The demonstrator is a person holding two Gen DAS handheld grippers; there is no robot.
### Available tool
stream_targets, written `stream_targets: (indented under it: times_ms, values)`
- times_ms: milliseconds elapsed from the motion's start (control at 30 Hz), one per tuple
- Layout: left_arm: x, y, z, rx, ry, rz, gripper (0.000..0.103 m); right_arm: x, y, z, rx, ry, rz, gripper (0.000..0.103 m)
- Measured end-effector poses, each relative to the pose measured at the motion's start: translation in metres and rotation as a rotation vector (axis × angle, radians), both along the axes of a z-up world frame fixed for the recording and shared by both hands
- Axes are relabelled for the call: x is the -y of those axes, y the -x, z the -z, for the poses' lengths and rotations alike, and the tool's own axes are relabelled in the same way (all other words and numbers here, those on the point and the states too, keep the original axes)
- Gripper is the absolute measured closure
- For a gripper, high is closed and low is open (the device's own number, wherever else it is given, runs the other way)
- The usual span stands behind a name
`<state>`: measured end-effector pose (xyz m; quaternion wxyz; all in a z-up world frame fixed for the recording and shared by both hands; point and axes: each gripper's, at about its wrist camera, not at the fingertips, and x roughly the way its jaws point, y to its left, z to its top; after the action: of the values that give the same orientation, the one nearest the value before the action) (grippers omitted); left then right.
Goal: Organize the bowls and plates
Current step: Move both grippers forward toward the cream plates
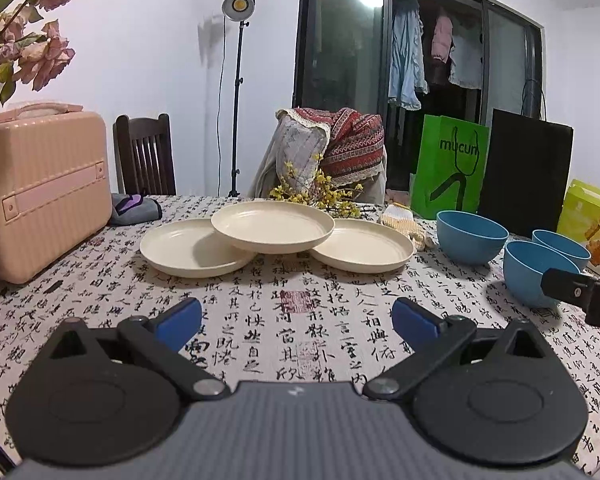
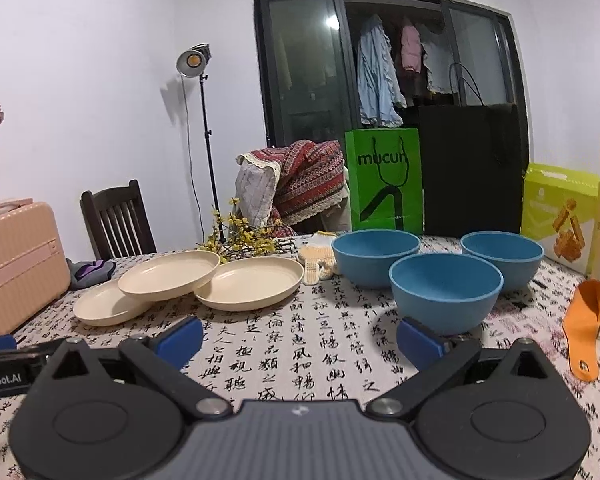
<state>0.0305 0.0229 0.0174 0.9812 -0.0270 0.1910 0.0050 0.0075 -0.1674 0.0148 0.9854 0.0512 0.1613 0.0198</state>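
Note:
Three cream plates lie on the calligraphy tablecloth: a left plate [image 1: 194, 248], a right plate [image 1: 364, 245], and a middle plate [image 1: 272, 226] resting tilted across both. Three blue bowls stand upright to their right: a back bowl [image 2: 375, 258], a far-right bowl [image 2: 502, 254] and a near bowl [image 2: 446, 292]. My left gripper [image 1: 296, 322] hovers open over the cloth, short of the plates, holding nothing. My right gripper [image 2: 298, 338] is open too, its right fingertip [image 2: 418, 344] just in front of the near bowl. The right gripper's body [image 1: 584, 290] shows at the left wrist view's right edge.
A pink case [image 1: 40, 192] stands at the table's left, a grey cloth [image 1: 134, 208] beside it. Yellow flowers [image 1: 316, 192] and a knitted glove [image 2: 316, 264] lie behind the plates. A green bag [image 2: 386, 178], black bag [image 2: 472, 168], green box [image 2: 560, 208] and orange tool [image 2: 588, 328] crowd the right.

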Motion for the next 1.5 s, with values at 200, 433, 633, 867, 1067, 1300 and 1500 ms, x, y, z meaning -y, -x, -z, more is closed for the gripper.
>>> stream_targets:
  times_ms: [200,433,633,867,1067,1300,1500]
  values:
    - [-0.008,-0.007,-0.005,0.011,0.015,0.006,0.0,-0.003,-0.007,-0.004,0.015,0.024,-0.023,0.0]
    - [-0.009,-0.017,-0.011,0.009,0.003,0.008,0.0,-0.004,-0.017,-0.007,0.009,0.013,-0.037,0.0]
    - [-0.012,-0.027,-0.015,-0.001,0.021,0.016,0.0,-0.009,-0.031,-0.011,0.003,-0.004,-0.048,0.0]
    - [-0.019,-0.041,-0.023,-0.002,0.02,-0.003,0.0,-0.018,-0.049,-0.02,0.003,-0.034,-0.059,0.0]
    - [-0.03,-0.053,-0.029,-0.01,0.026,-0.019,0.0,-0.029,-0.065,-0.024,0.005,-0.046,-0.066,0.0]
    - [-0.037,-0.066,-0.03,-0.015,0.034,-0.039,0.0,-0.041,-0.083,-0.026,-0.003,-0.048,-0.091,0.0]
    - [-0.042,-0.08,-0.031,-0.021,0.053,-0.058,0.0,-0.045,-0.099,-0.027,-0.018,-0.046,-0.086,0.0]
